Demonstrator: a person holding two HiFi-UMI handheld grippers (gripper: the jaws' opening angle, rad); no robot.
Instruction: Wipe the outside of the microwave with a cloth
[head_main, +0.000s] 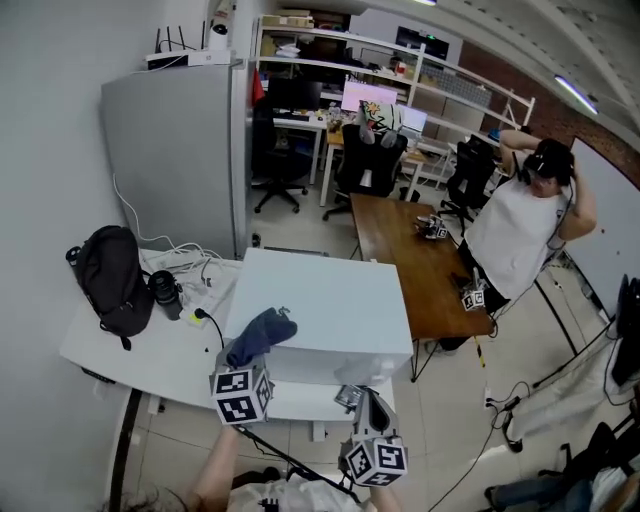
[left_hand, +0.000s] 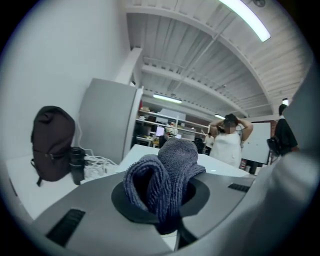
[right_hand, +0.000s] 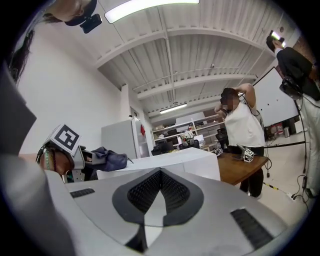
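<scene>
The white microwave (head_main: 320, 300) stands on a white table (head_main: 140, 355) right in front of me. My left gripper (head_main: 255, 352) is shut on a dark blue cloth (head_main: 262, 335), which rests at the front left corner of the microwave's top. In the left gripper view the bunched cloth (left_hand: 165, 180) bulges out from between the jaws, with the microwave's top (left_hand: 220, 167) behind it. My right gripper (head_main: 362, 400) is at the microwave's lower front right, shut and holding nothing. The right gripper view shows the microwave (right_hand: 185, 160) ahead and the cloth (right_hand: 107, 159) to the left.
On the table left of the microwave are a black backpack (head_main: 112, 280), a black bottle (head_main: 165, 293) and white cables (head_main: 190, 262). A grey cabinet (head_main: 175, 160) stands behind. To the right is a wooden table (head_main: 420, 260) with a person (head_main: 520, 230) beside it.
</scene>
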